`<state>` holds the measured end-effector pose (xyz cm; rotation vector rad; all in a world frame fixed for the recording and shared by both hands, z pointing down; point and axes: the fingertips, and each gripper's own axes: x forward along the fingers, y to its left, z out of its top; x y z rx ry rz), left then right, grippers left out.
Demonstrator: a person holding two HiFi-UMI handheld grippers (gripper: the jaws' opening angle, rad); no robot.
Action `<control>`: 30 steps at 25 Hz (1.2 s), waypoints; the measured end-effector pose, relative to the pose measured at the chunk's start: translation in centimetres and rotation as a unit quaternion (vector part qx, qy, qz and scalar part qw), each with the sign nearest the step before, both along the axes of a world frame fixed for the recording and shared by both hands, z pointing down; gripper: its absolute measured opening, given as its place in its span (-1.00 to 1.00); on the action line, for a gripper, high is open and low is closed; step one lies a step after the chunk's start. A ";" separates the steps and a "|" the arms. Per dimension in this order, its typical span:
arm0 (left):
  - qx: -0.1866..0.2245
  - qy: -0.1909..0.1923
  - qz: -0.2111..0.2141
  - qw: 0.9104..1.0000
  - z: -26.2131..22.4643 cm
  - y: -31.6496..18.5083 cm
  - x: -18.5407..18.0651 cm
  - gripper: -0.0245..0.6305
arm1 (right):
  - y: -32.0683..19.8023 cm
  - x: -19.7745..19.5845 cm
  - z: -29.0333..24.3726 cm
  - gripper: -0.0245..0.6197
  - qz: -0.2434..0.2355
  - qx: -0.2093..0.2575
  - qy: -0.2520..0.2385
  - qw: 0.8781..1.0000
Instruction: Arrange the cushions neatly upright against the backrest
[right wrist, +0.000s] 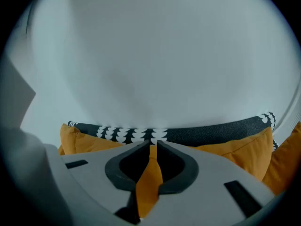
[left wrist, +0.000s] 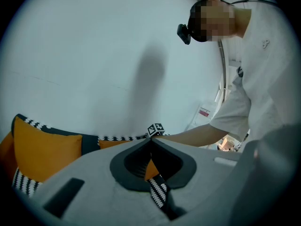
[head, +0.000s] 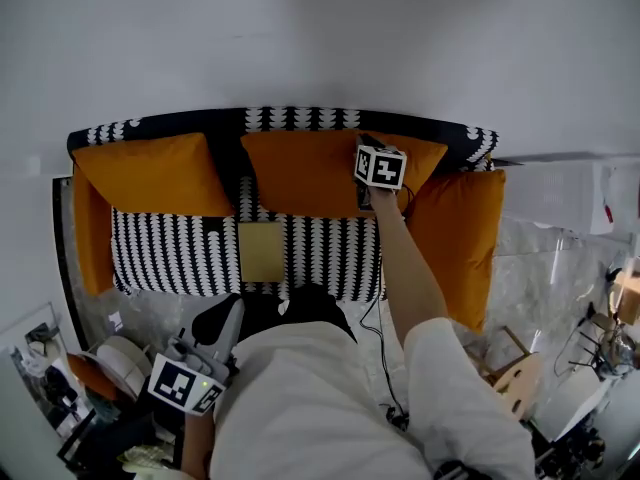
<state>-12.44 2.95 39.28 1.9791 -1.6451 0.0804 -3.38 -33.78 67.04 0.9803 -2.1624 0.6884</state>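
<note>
Over the sofa point(head: 180, 253), outstretched right arm point(head: 405, 268), right gripper point(head: 368, 146) tight on middle cushion point(head: 300, 173).

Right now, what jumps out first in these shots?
Bright orange cushions on a black-and-white patterned sofa against a white wall. The right gripper is shut on the top edge of the middle cushion, at the backrest; the left gripper is shut and empty, low by the person.

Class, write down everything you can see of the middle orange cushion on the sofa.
The middle orange fabric cushion is soft, plump and roughly rectangular, with pointed corners. It stands leaning on the black-and-white patterned backrest, its lower edge on the striped seat. The right tongs are shut on a fold of its fabric near its top edge.
</note>
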 end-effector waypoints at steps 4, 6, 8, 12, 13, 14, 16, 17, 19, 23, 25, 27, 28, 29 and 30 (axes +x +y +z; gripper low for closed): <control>0.009 -0.001 -0.009 1.000 -0.4 0.3 -0.5 -0.89 | 0.2 0.8 -2.5 -0.88 -0.016 0.021 -0.010 1.000; 0.020 0.000 -0.009 1.000 -0.7 0.2 -0.5 -0.89 | 1.1 1.4 -3.1 -0.89 -0.033 0.033 0.000 0.999; 0.030 -0.001 -0.008 1.000 -1.1 0.2 -0.5 -0.89 | 2.2 2.1 -3.6 -0.89 -0.048 0.041 0.009 0.998; 0.051 -0.004 -0.006 0.999 -2.1 0.8 -0.2 -0.89 | 4.9 2.9 -5.5 -0.89 -0.065 0.056 0.004 0.996; 0.056 -0.004 -0.006 0.998 -2.3 1.1 -0.1 -0.89 | 5.7 3.0 -6.2 -0.89 -0.072 0.060 0.001 0.996; 0.061 -0.005 -0.005 0.998 -2.5 1.4 -0.1 -0.89 | 6.7 3.0 -6.8 -0.89 -0.081 0.062 -0.003 0.995; 0.069 -0.006 -0.005 0.998 -2.9 2.2 0.0 -0.89 | 9.0 3.1 -8.0 -0.89 -0.106 0.060 -0.013 0.992; 0.072 -0.006 -0.006 0.997 -3.0 2.6 0.1 -0.89 | 10.3 3.1 -8.7 -0.89 -0.118 0.059 -0.020 0.991; 0.079 -0.005 -0.007 0.997 -3.3 3.2 0.2 -0.89 | 12.7 3.3 -10.2 -0.89 -0.140 0.055 -0.038 0.988; 0.094 -0.001 -0.011 0.995 -4.0 4.0 0.6 -0.89 | 16.9 4.7 -12.7 -0.90 -0.167 0.050 -0.071 0.982; 0.100 -0.001 -0.009 0.995 -4.2 4.3 1.2 -0.89 | 18.7 5.8 -13.5 -0.90 -0.171 0.050 -0.082 0.980; 0.102 -0.001 -0.004 0.995 -4.3 4.8 1.9 -0.89 | 20.5 6.7 -14.2 -0.90 -0.180 0.051 -0.092 0.978; 0.103 -0.001 -0.001 0.995 -4.3 5.1 2.3 -0.89 | 21.5 6.9 -14.6 -0.90 -0.184 0.052 -0.097 0.977; 0.102 0.000 0.001 0.995 -4.3 5.5 2.6 -0.89 | 22.4 7.2 -15.0 -0.90 -0.188 0.053 -0.102 0.975; 0.099 0.003 0.002 0.995 -4.2 6.0 3.0 -0.89 | 23.3 7.4 -15.5 -0.90 -0.191 0.055 -0.107 0.974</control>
